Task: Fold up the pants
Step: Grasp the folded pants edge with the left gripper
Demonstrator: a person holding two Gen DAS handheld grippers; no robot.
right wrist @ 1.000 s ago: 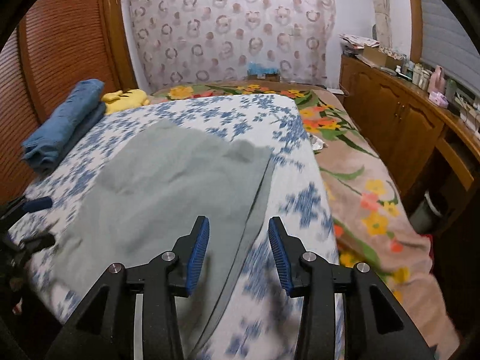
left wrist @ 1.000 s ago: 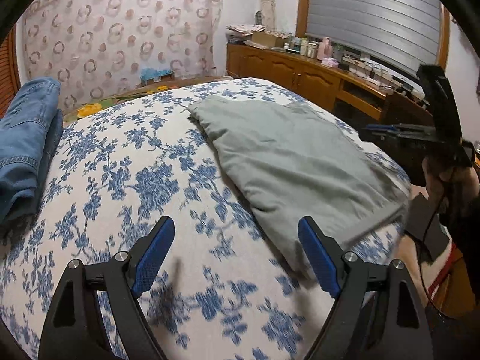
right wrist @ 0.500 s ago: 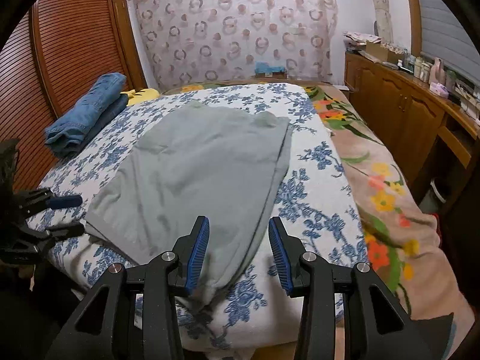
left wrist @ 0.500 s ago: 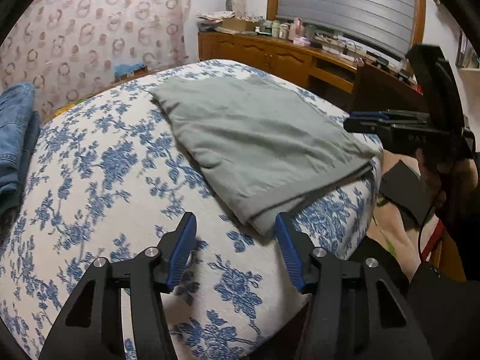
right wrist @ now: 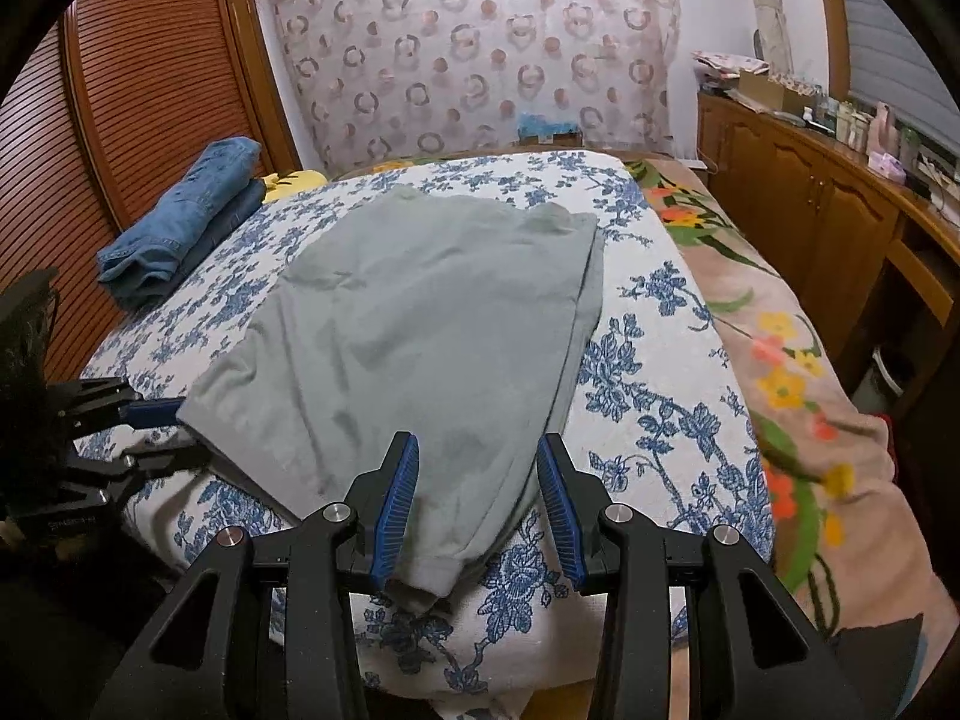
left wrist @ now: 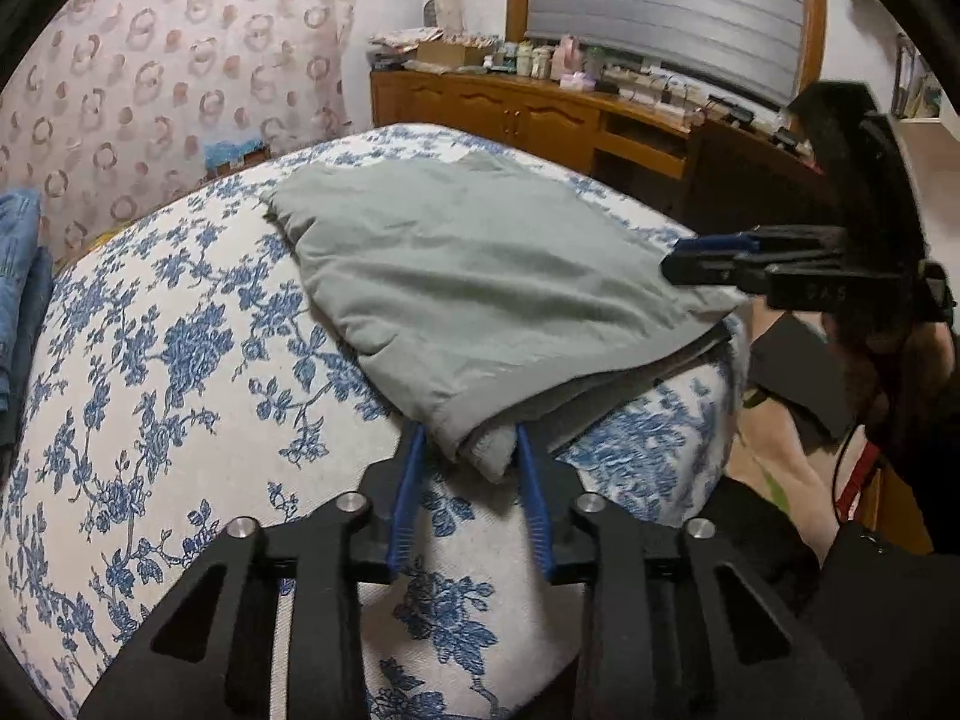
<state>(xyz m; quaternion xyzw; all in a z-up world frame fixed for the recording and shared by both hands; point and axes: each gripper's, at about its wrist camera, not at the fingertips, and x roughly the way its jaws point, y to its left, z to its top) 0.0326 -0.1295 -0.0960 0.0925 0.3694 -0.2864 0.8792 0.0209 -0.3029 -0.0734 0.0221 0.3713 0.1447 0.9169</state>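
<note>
Grey-green pants (left wrist: 480,276) lie folded lengthwise on a blue-flowered bedspread (left wrist: 180,360), also in the right wrist view (right wrist: 420,336). My left gripper (left wrist: 471,450) has its blue pads on either side of the pants' near left corner, with a small gap still showing. It also shows in the right wrist view (right wrist: 150,432). My right gripper (right wrist: 477,474) is open, its fingers straddling the near right corner of the pants. It shows side-on in the left wrist view (left wrist: 708,258).
Folded blue jeans (right wrist: 180,222) lie at the bed's far left beside a yellow toy (right wrist: 297,180). A wooden sideboard (right wrist: 828,204) with bottles runs along the right. A flowered blanket (right wrist: 780,372) covers the bed's right side. A slatted wooden door (right wrist: 138,96) stands on the left.
Both grippers have moved in to the near corners of the pants. My left gripper's jaws have narrowed around the corner. The right jaws stay the same width.
</note>
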